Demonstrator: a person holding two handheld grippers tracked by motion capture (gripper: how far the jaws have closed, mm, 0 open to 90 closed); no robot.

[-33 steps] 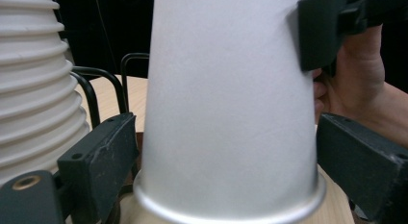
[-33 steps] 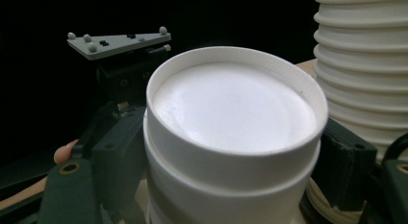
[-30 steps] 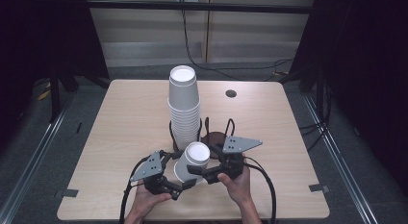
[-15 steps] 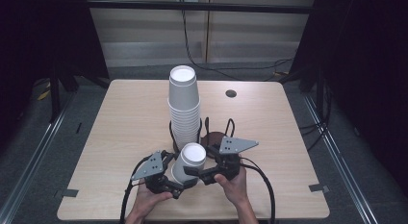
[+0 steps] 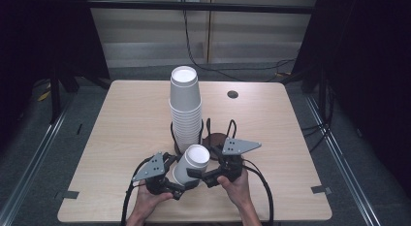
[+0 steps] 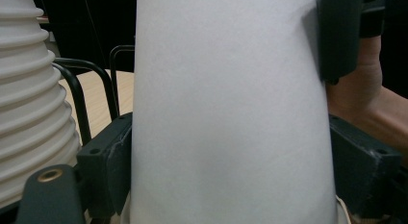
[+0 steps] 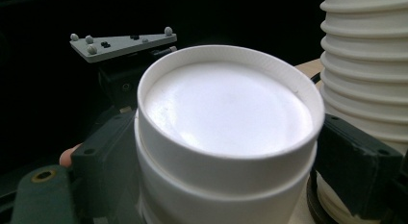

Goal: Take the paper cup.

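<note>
Two grippers on one paper cup (image 5: 191,164), both at the 6 o'clock edge of the table (image 5: 121,124). It's upside down and tipped, its flat base facing up and toward 1 o'clock, held off the wood. The left gripper (image 5: 178,180) has just been closing and now its jaws clamp the cup's side wall lower down; in the left gripper view the white wall (image 6: 231,113) sits squeezed between both black jaws. The right gripper (image 5: 197,175) is clamped too, its jaws pressing either side of the cup just under the rimmed base (image 7: 226,108).

Tight spot on the far side: the tall stack of cups (image 5: 184,107) stands in a black wire holder (image 5: 208,131) right at 12 o'clock, just beside the held cup, nearly touching. Plenty of bare tabletop out at 9 and 3 o'clock, and more past the stack toward the far edge, where a small dark hole (image 5: 232,94) sits at about 1 o'clock. Not much wood behind the hands before the near edge.
</note>
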